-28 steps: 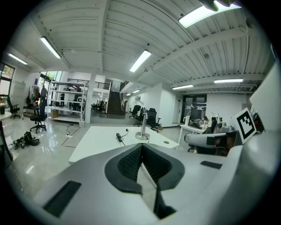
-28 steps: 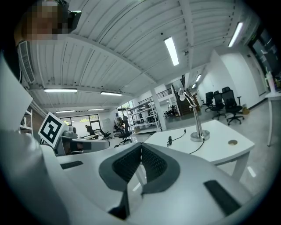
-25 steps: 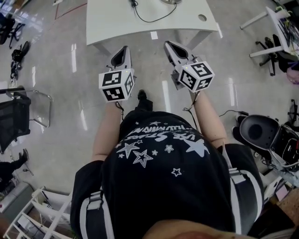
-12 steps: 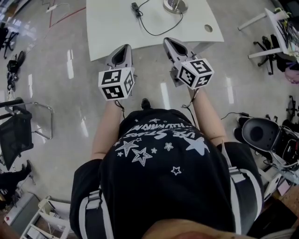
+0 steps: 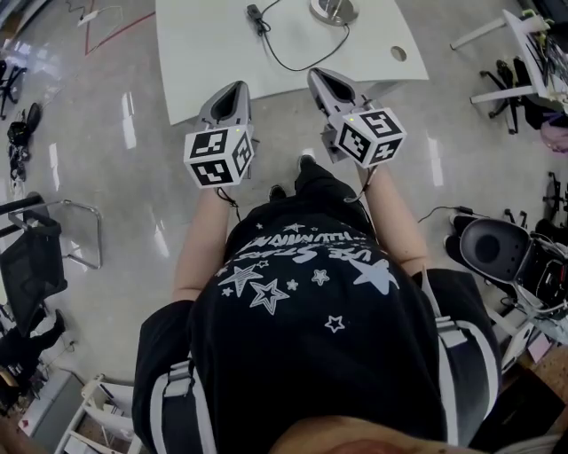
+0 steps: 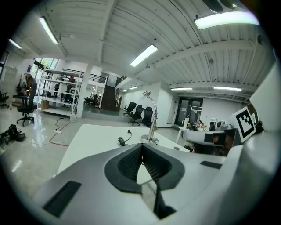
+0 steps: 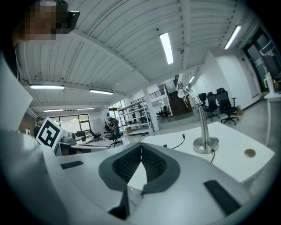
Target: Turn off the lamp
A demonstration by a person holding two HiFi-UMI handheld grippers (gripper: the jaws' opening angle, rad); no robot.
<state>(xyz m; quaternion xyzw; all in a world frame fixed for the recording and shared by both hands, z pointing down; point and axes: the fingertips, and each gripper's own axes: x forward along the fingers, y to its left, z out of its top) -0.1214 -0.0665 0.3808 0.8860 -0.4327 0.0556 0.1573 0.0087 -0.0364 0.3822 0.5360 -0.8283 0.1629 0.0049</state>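
A silver desk lamp (image 7: 203, 123) stands on the white table (image 5: 213, 62); its round base (image 5: 333, 11) shows at the head view's top edge. In the right gripper view its head (image 7: 181, 93) glows. A black cord runs from the base to an inline switch (image 5: 255, 13), which is also in the left gripper view (image 6: 121, 141). My left gripper (image 5: 232, 90) and right gripper (image 5: 322, 80) are both shut and hold nothing. Their tips reach just over the table's near edge, short of the lamp, with the right one nearer the base.
A round cable hole (image 5: 398, 53) lies near the table's right edge. A black office chair (image 5: 493, 250) stands on the floor at the right, and another chair (image 5: 35, 257) at the left. A second desk (image 5: 524, 35) stands at the far right, with shelves (image 6: 61, 92) in the background.
The table and lamp have come nearer as the person walks forward. Both grippers, still shut, have gone from above bare floor to the table's near edge.
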